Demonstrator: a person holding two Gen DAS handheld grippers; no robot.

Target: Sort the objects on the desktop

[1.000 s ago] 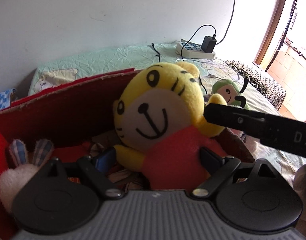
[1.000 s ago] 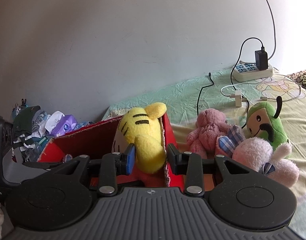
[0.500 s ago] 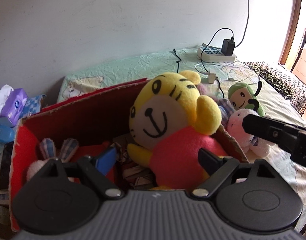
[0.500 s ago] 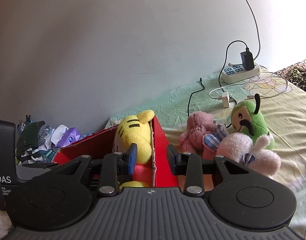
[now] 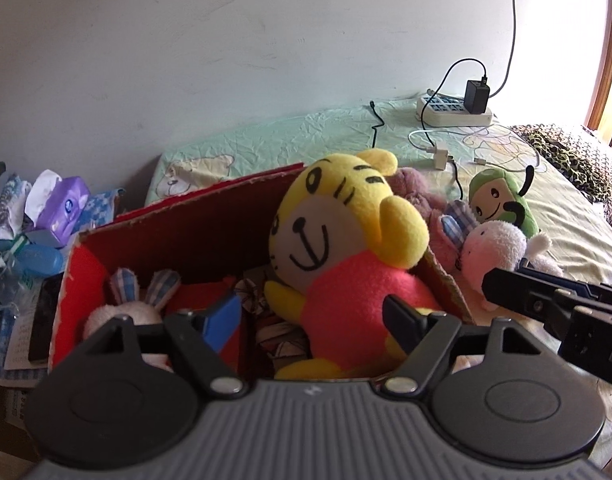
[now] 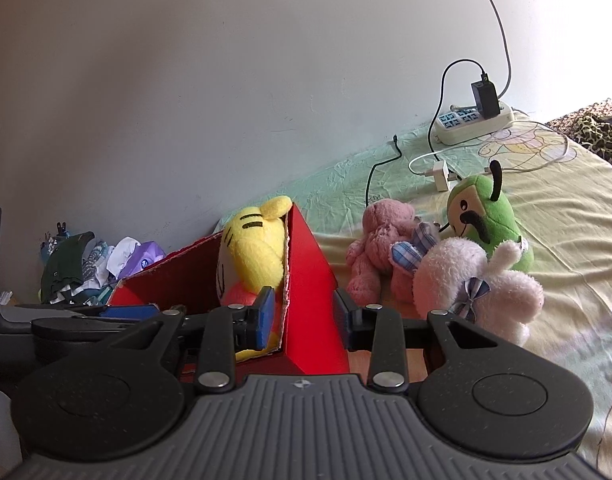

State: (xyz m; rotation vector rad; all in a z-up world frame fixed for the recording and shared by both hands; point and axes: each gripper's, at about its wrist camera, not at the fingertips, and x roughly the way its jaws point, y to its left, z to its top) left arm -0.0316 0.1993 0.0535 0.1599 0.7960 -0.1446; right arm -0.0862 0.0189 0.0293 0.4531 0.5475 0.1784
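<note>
A yellow tiger plush point(image 5: 345, 248) in a red shirt sits in the right end of a red cardboard box point(image 5: 178, 232), next to a pink bunny plush point(image 5: 126, 312). My left gripper point(image 5: 313, 320) is open and empty, hovering in front of the tiger. In the right wrist view the tiger point(image 6: 254, 256) leans on the box wall point(image 6: 309, 280). My right gripper point(image 6: 302, 320) is open and empty, its jaws either side of that wall. A white-pink bunny plush point(image 6: 469, 284), a pink bear plush point(image 6: 377, 248) and a green plush point(image 6: 481, 216) lie on the bed right of the box.
A power strip point(image 6: 473, 122) with a charger and cables lies by the wall on the green bedsheet point(image 6: 565, 220). A tissue pack point(image 5: 64, 208), clothes and clutter are piled left of the box. The right gripper's body point(image 5: 553, 304) shows at the right in the left wrist view.
Both grippers have pulled back from the box, so the tiger and box look smaller. The left gripper's jaws have left the tiger, which stays in the box.
</note>
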